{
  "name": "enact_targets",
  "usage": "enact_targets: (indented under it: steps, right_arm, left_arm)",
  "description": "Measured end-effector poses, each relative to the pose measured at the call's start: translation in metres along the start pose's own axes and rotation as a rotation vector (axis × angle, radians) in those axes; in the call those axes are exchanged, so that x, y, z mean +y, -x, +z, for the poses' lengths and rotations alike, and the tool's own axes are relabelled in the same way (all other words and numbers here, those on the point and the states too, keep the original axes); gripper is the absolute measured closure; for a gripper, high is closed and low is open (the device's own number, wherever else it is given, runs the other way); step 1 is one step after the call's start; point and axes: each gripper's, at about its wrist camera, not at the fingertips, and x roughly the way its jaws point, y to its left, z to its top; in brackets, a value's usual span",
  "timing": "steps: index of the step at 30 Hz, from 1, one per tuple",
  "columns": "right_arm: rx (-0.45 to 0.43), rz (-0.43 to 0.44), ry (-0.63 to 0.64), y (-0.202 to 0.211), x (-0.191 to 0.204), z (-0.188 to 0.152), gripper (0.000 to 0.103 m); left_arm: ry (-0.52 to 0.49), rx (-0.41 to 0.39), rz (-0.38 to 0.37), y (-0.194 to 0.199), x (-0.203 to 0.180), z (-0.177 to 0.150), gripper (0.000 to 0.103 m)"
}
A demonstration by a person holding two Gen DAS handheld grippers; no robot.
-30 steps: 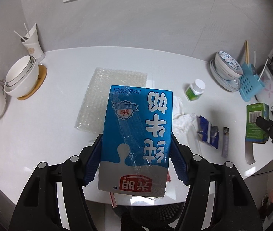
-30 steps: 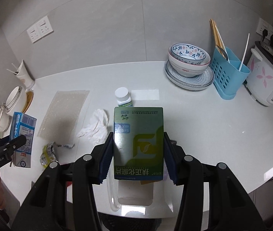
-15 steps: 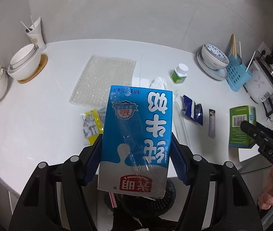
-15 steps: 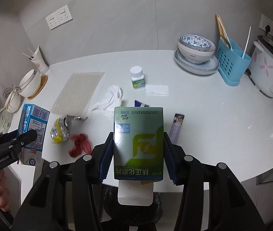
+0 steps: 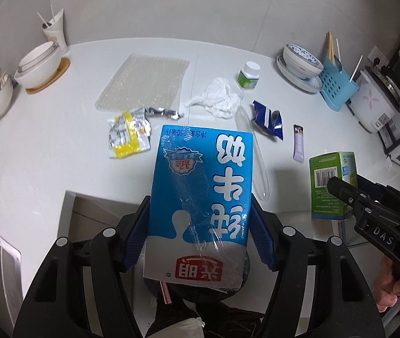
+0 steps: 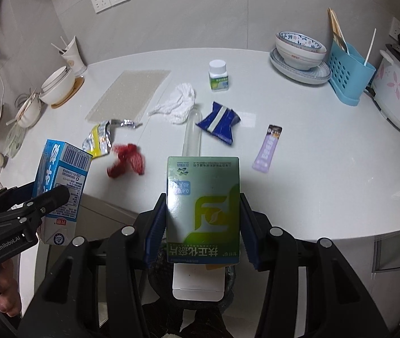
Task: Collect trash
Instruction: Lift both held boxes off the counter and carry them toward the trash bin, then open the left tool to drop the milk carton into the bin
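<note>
Both hands have drawn back from the white table [image 5: 44, 146] over the last second: a moment ago the two cartons hung over the tabletop, and now each sits past its near edge, above a dark round bin opening [image 6: 228, 278] that shows below them. That suggests the carry is nearly done and the drop is the next step.

The left tongs [image 5: 200, 242] are clenched on the blue-and-white milk carton [image 5: 200, 197], blue pads pressed to its sides, carton upside down. The right tongs [image 6: 202, 233] grip the green cardboard medicine box [image 6: 202, 205] the same way, its white flap hanging open underneath. Both tongs point steeply downward, side by side.

Left on the table are a crumpled white tissue [image 5: 216, 98], a yellow-and-silver foil wrapper [image 5: 128, 135], a red scrap [image 6: 126, 162], a blue wrapper [image 6: 219, 124] and a lilac sachet [image 6: 267, 152].
</note>
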Motion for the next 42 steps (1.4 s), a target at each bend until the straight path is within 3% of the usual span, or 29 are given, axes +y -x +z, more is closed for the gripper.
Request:
enact_targets:
  steps: [19, 31, 38, 42]
  right_arm:
    - [0.047, 0.025, 0.053, -0.013, -0.018, -0.068, 0.057]
    - [0.121, 0.053, 0.093, -0.047, -0.020, -0.102, 0.057]
    - [0.156, 0.050, 0.096, -0.066, -0.024, -0.114, 0.057]
    - [0.176, 0.011, 0.101, -0.083, -0.029, -0.122, 0.057]
  left_arm:
    - [0.053, 0.075, 0.027, -0.028, -0.006, -0.087, 0.040]
    - [0.088, 0.125, 0.030, -0.061, -0.007, -0.120, 0.040]
    - [0.077, 0.115, 0.032, -0.080, -0.007, -0.132, 0.040]
    - [0.080, 0.117, 0.021, -0.094, -0.007, -0.139, 0.040]
